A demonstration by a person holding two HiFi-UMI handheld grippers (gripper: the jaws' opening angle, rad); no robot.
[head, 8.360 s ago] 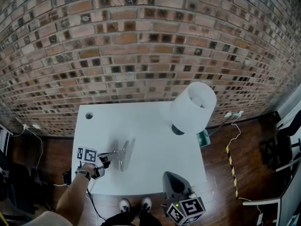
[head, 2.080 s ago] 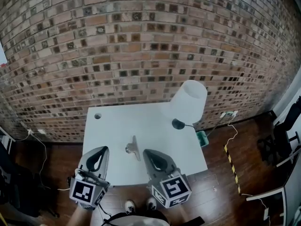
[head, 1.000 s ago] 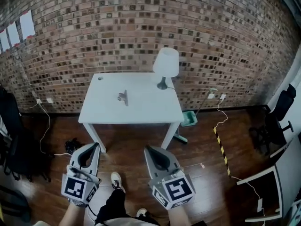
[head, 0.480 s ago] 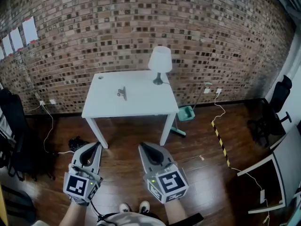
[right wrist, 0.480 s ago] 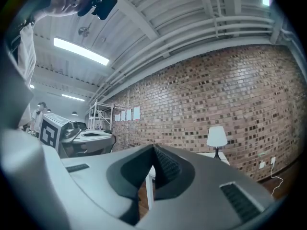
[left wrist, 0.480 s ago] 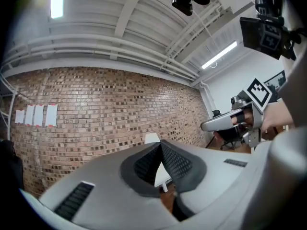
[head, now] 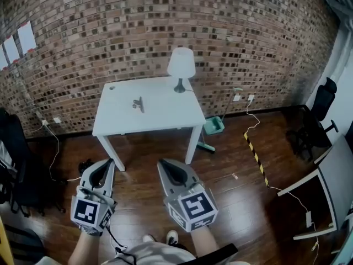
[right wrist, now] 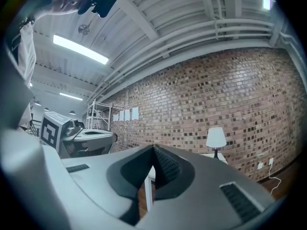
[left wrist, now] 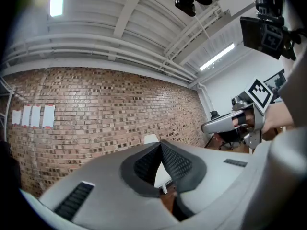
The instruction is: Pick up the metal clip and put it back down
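Clip (head: 138,104) rests on table (head: 168,112) at twelve o'clock; we have backed away, left gripper (head: 108,162) and right gripper (head: 161,162) clenched empty; task seems done.

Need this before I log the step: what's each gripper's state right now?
Left gripper: closed, holding nothing.
Right gripper: closed, holding nothing; the small silver metal clip lies on the white table.

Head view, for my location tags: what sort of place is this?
Likely an office or lab workspace: a brick wall, a white table with a lamp, and an office chair on wood floor.
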